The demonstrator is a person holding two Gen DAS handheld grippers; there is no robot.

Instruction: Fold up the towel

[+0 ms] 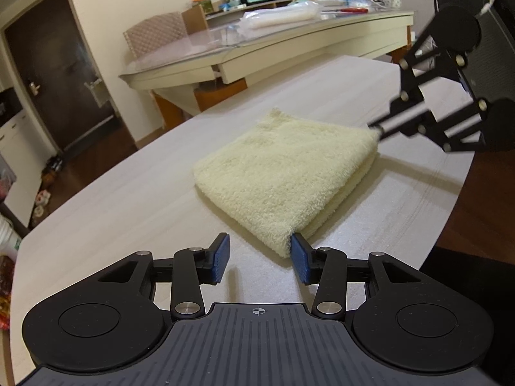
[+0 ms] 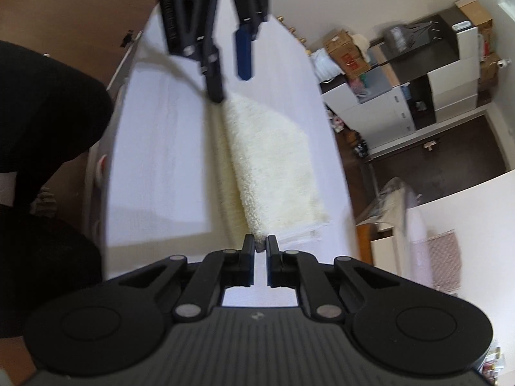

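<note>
The folded yellow towel (image 1: 286, 173) lies mid-frame on the white table (image 1: 128, 199). The right tongs (image 2: 260, 247) are clenched on its right corner. The left tongs (image 1: 260, 259) stand released, one blue pad (image 1: 301, 259) touching the towel's near corner.

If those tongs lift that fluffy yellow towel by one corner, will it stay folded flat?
Probably not. The towel looks soft and thick, so its stacked layers would likely droop and fall open. It seems light, and its fuzzy pile should resist slipping from the right tongs pinching its corner.
</note>
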